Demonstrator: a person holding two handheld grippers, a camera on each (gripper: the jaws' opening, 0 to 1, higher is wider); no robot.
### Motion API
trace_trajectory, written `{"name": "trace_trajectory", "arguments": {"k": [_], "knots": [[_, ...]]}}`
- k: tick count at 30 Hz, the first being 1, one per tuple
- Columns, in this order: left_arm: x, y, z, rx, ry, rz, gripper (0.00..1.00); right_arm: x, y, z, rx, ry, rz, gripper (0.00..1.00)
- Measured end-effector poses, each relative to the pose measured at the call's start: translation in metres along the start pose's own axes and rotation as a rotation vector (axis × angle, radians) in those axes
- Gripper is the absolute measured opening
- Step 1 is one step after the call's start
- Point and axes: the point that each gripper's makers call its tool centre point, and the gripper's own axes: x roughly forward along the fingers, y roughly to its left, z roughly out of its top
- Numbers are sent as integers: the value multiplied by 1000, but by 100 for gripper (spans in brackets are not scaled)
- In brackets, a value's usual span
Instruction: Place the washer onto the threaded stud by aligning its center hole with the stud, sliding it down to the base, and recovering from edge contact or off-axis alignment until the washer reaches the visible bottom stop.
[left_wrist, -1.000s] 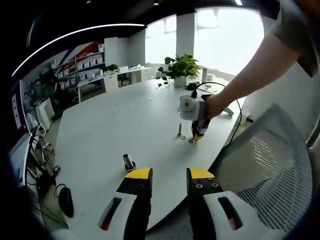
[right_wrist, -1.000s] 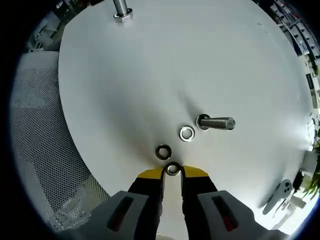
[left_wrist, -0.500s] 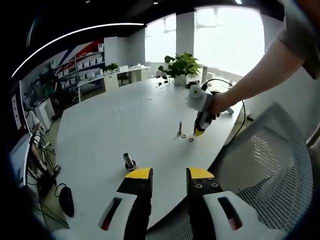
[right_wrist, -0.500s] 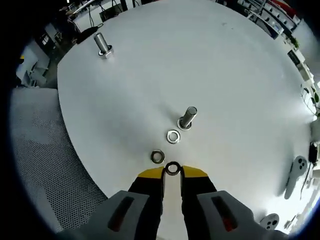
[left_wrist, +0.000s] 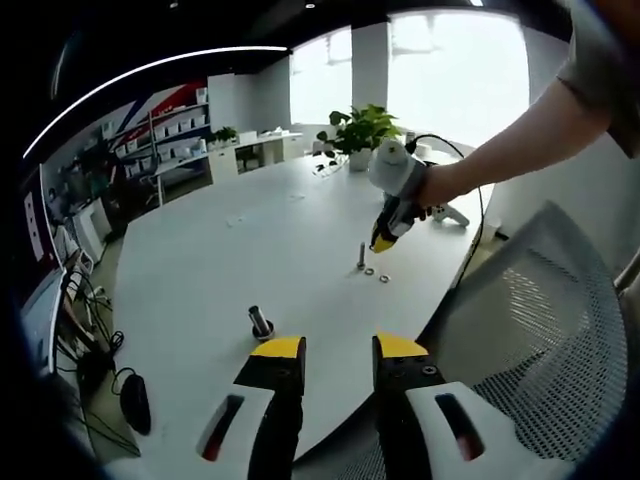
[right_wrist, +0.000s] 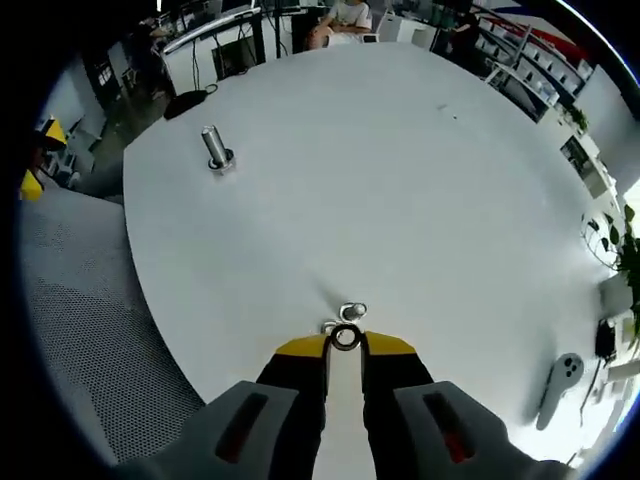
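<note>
Directly above threaded stud (left_wrist: 361, 255): right gripper (right_wrist: 345, 343) pinching washer (right_wrist: 345, 337); left gripper (left_wrist: 338, 352) parted, empty, near second stud (left_wrist: 259, 322).

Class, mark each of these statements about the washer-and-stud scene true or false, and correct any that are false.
1. The right gripper pinches a washer between its tips. True.
2. The left gripper holds a washer. False: its jaws are apart with nothing between them.
3. A second stud stands upright elsewhere on the white table. True.
4. The table is square and dark. False: it is white with a curved edge.
5. A potted plant sits at the table's far end in the left gripper view. True.
</note>
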Motion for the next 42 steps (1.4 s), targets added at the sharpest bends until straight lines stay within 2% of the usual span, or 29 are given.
{"name": "trace_trajectory", "arguments": {"k": [2,10,22,25,42], "knots": [[0,0,0,1,-1,-2,25,-1,-2,1,22,0,-3,14],[1,0,-1,5,6,2,25,0,-6,10,-33,-16,-9,14],[0,2,-2,10,12,14,25,11,-8,13,-71,15,6,14],[1,2,-2,9,14,13,25,15,-8,10,-99,35,4,14],[1,4,-5,2,27,22,24,46,-3,-4,-95,107,47,14]]}}
